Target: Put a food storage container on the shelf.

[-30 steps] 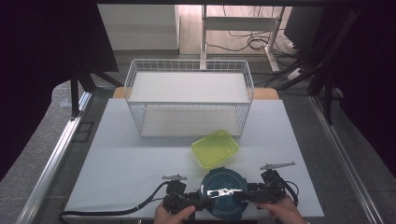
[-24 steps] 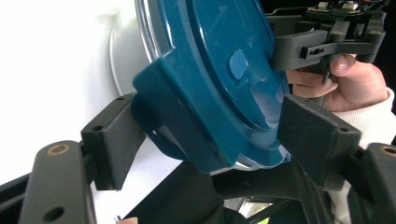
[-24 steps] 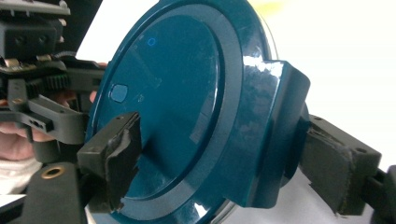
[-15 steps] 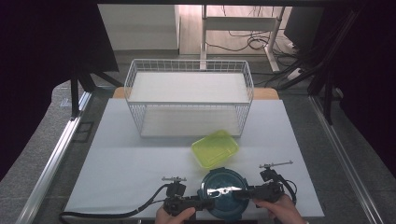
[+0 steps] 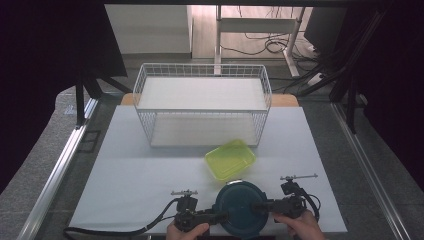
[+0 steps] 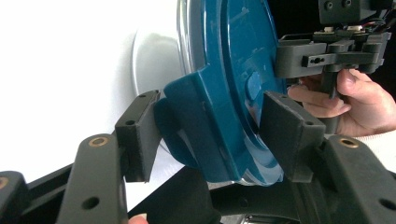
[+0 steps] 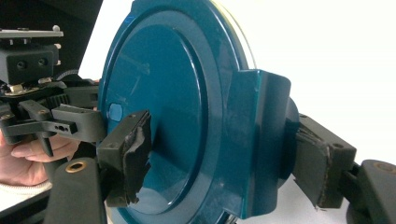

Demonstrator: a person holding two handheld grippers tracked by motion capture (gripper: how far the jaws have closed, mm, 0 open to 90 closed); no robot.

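A round dark teal lidded container [image 5: 242, 207] stands at the table's front edge, between my two grippers. My left gripper [image 5: 222, 216] comes at it from the left. In the left gripper view its jaws [image 6: 212, 135] straddle a teal lid latch [image 6: 201, 126], with one pad on the latch and the other against the lid's top. They have just been closing on it. My right gripper [image 5: 261, 206] meets the opposite side. Its jaws [image 7: 224, 161] have also been closing and pinch the other latch [image 7: 261, 140], a worn pad resting on the lid face.
A shallow yellow-green tub [image 5: 230, 159] lies just behind the container. Farther back stands a white wire basket [image 5: 202, 107] with two levels. White paper [image 5: 130, 170] covers the table, and metal rails [image 5: 55, 170] run along both sides.
Both pairs of jaws have drawn in onto the container's two sides. The hands and the container have stayed where they were.
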